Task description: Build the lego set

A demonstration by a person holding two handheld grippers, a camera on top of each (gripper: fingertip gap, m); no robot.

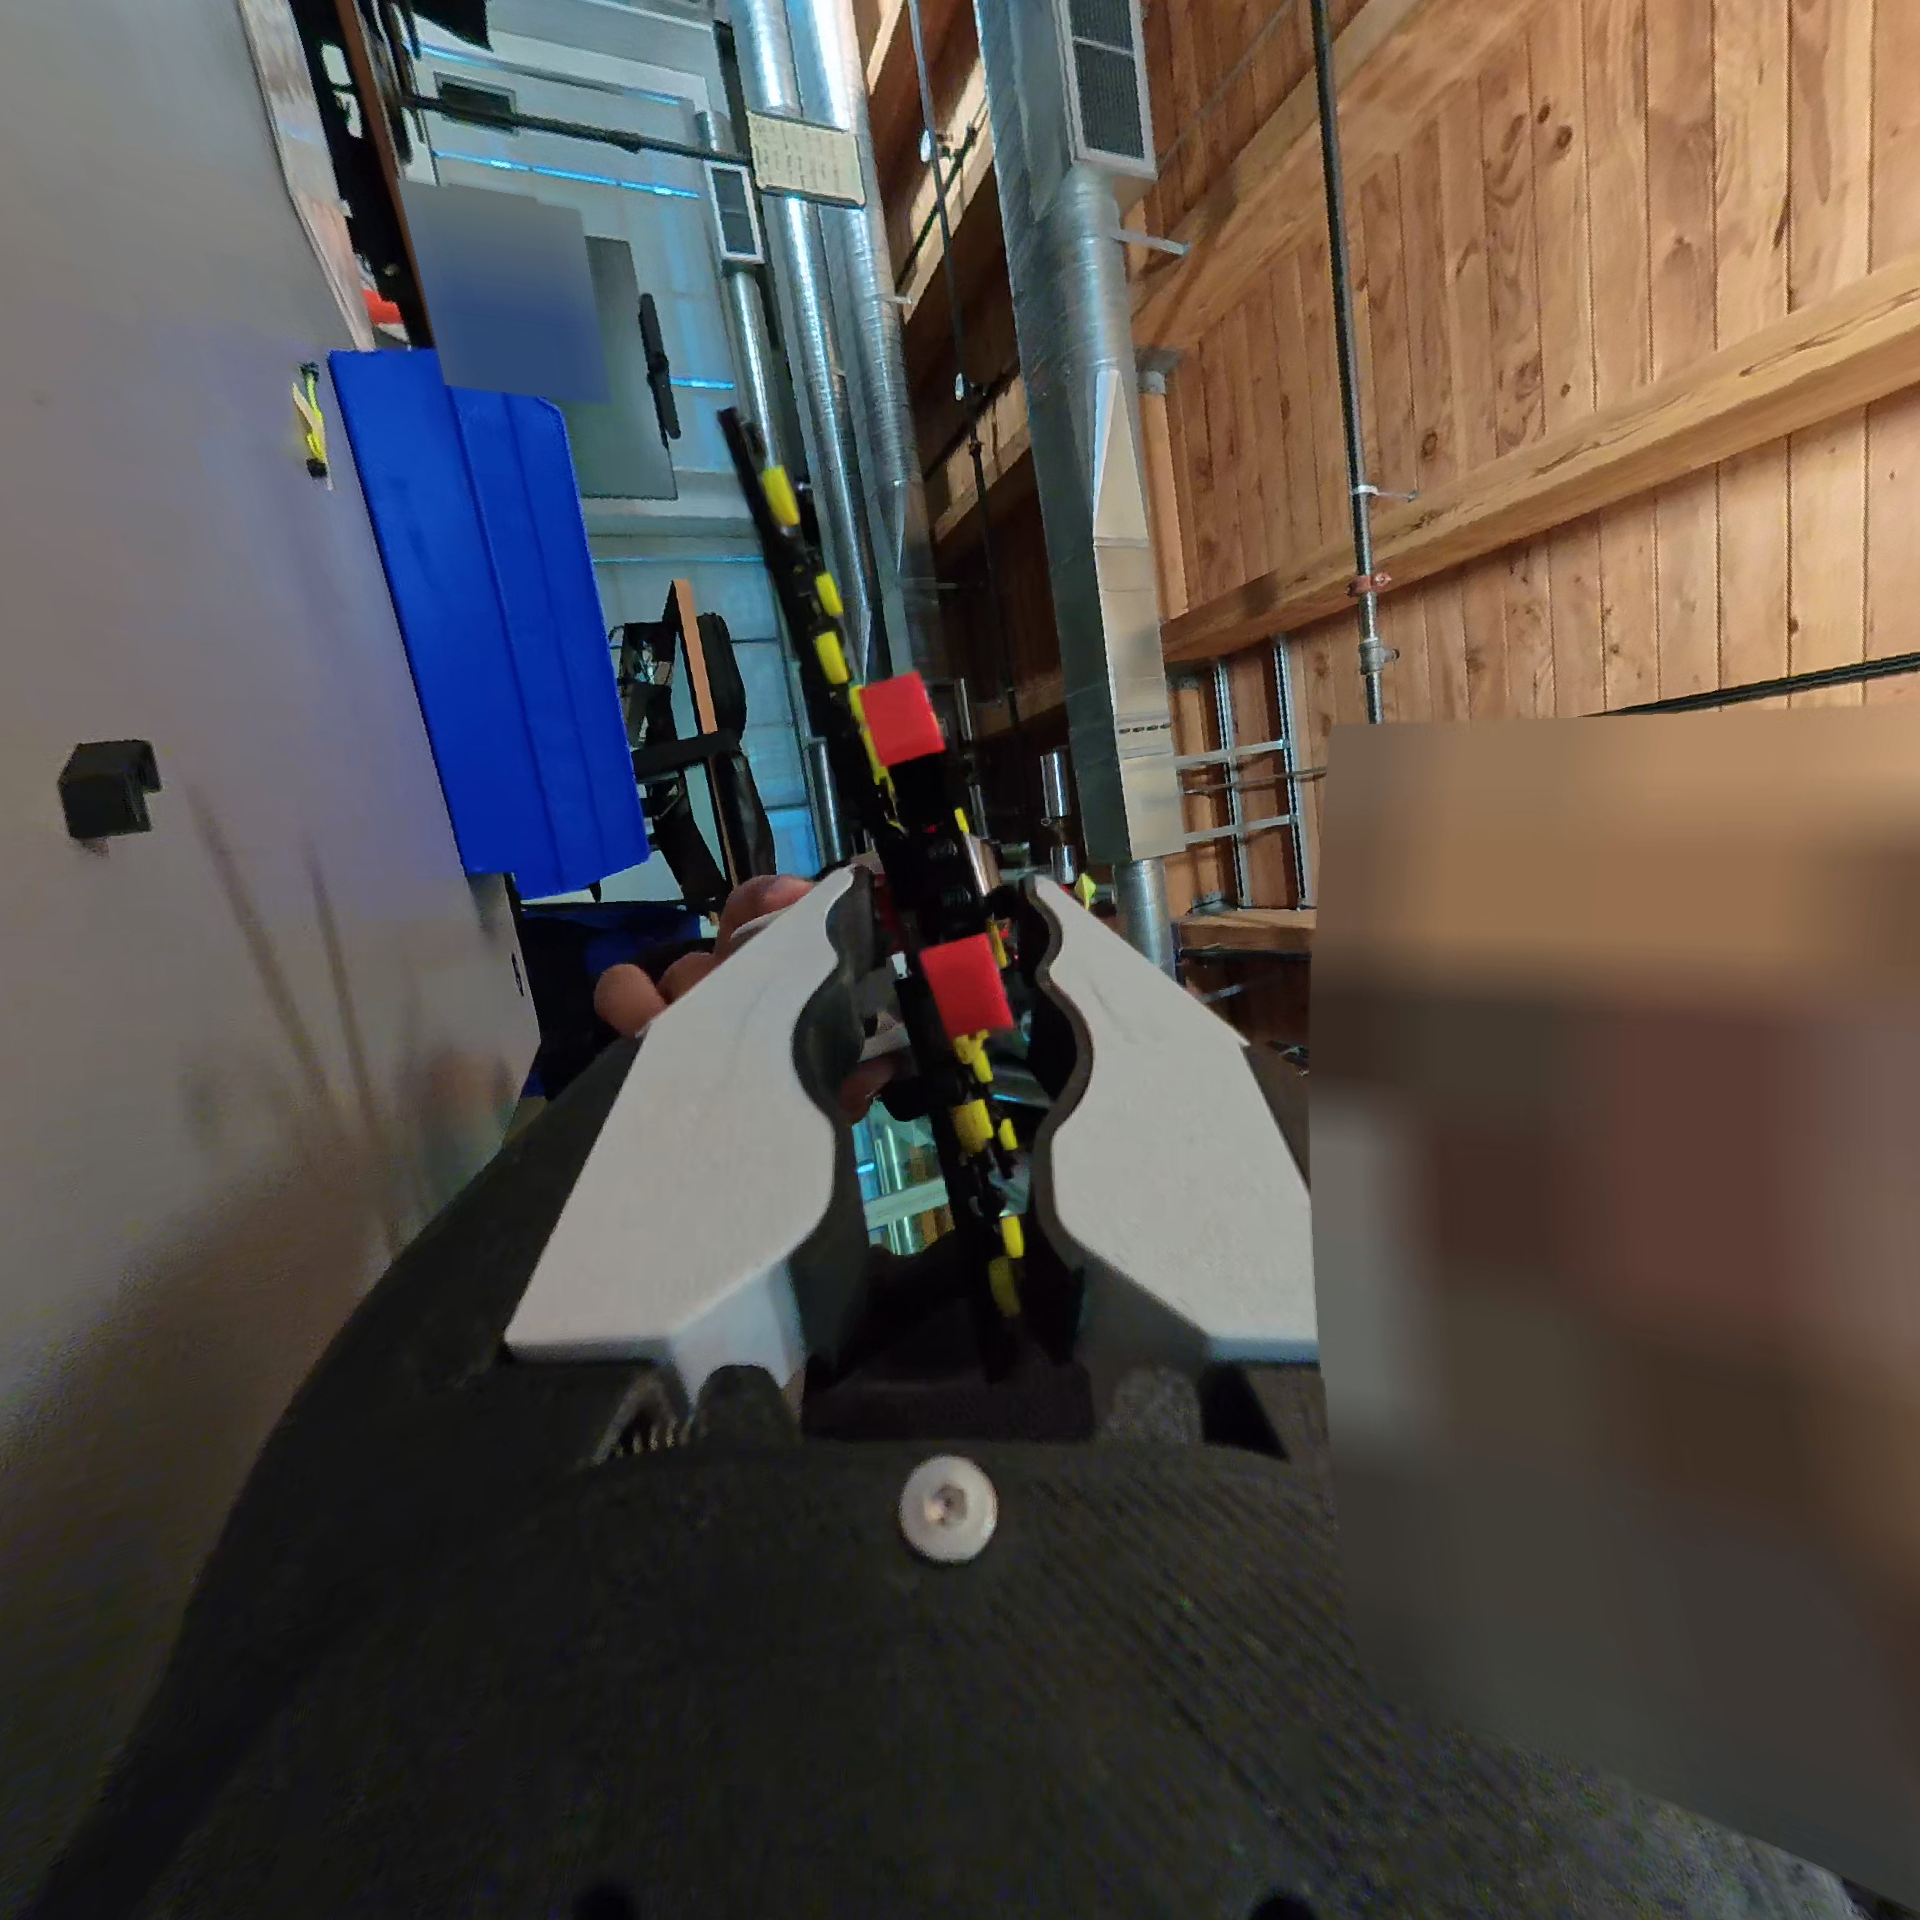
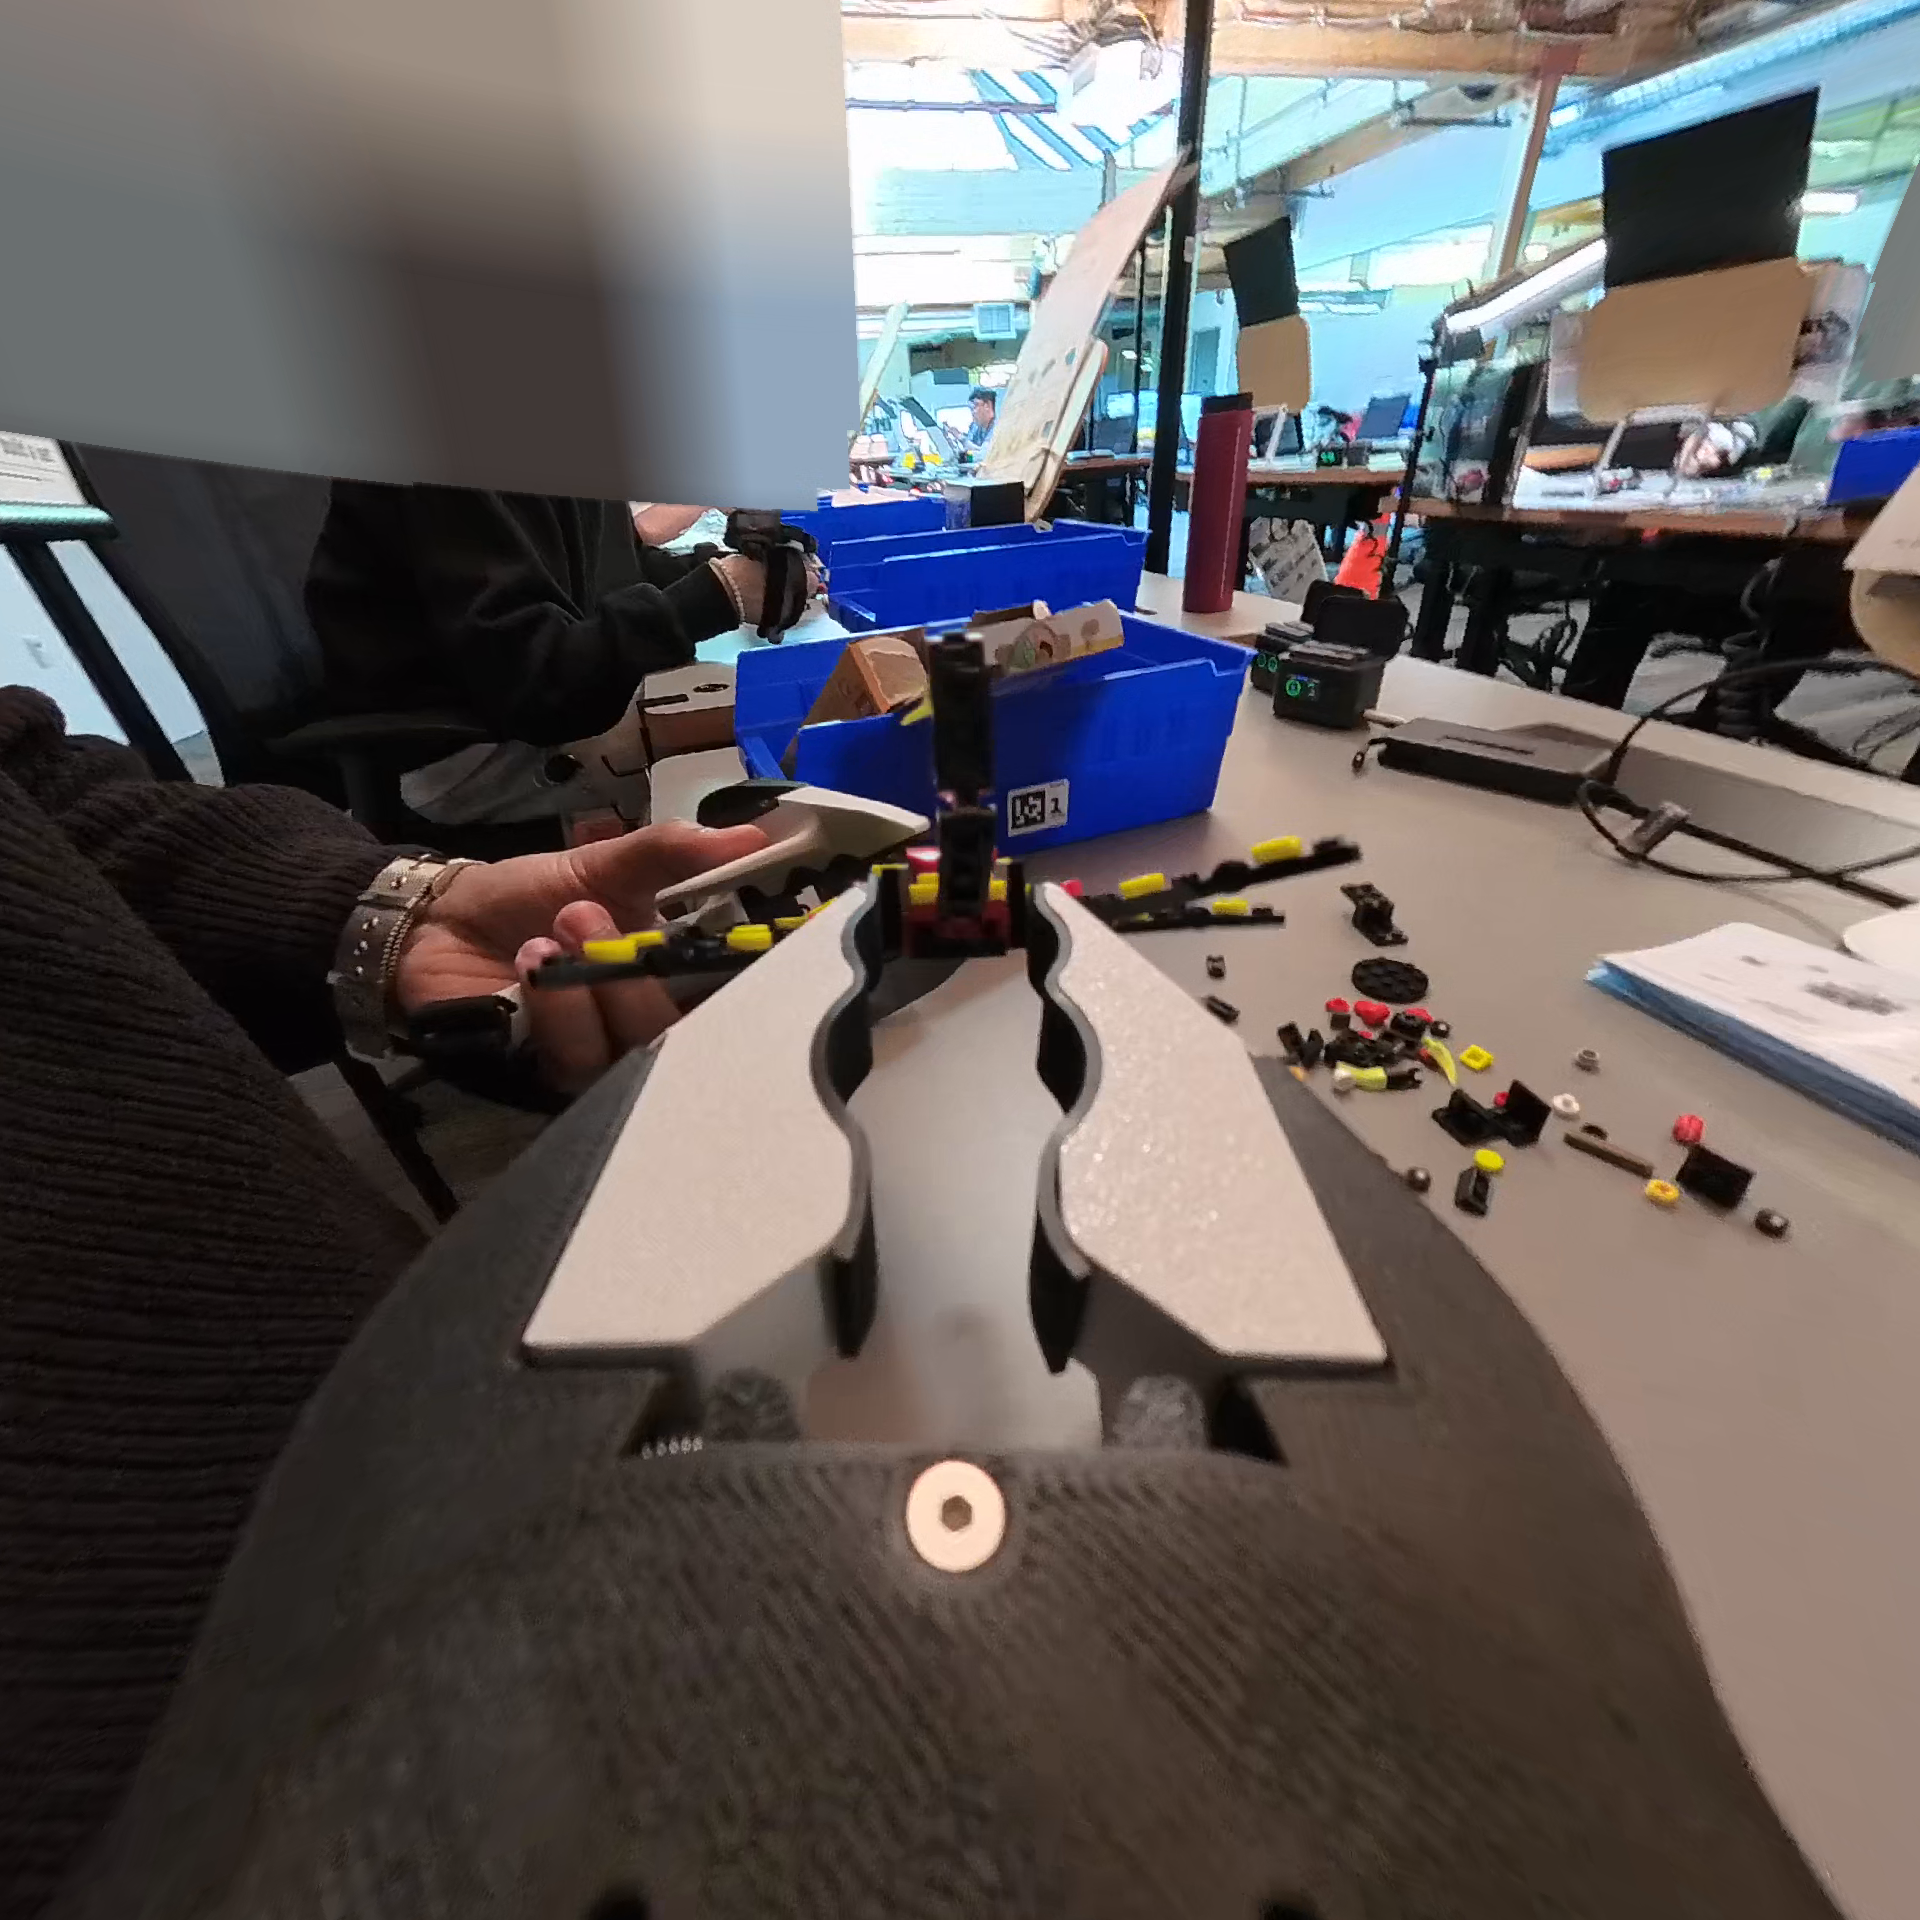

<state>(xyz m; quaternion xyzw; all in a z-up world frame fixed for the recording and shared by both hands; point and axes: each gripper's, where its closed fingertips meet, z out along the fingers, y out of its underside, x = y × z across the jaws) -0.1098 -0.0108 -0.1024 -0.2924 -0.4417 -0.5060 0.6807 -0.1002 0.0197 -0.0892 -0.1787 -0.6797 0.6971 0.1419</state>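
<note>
A black brick model (image 2: 956, 925) has long flat wings with yellow studs, a red and black middle and an upright black tail. It hangs just above the grey table (image 2: 1558, 1351). My right gripper (image 2: 954, 914) is shut on its red and black middle. My left gripper (image 1: 945, 904) is shut on the same model (image 1: 966, 982), whose wing runs lengthwise between its fingers. In the right wrist view the left gripper (image 2: 800, 831) comes in from the left over the wing. A person's hand (image 2: 499, 914) lies beside it and touches the wing's left end.
Several loose small bricks (image 2: 1455, 1049) lie on the table to the right. A blue bin (image 2: 1122, 748) with cardboard pieces stands behind the model. A booklet (image 2: 1766, 997) lies at the right edge, and a black adapter with cable (image 2: 1486, 753) farther back. Another seated person is at the left.
</note>
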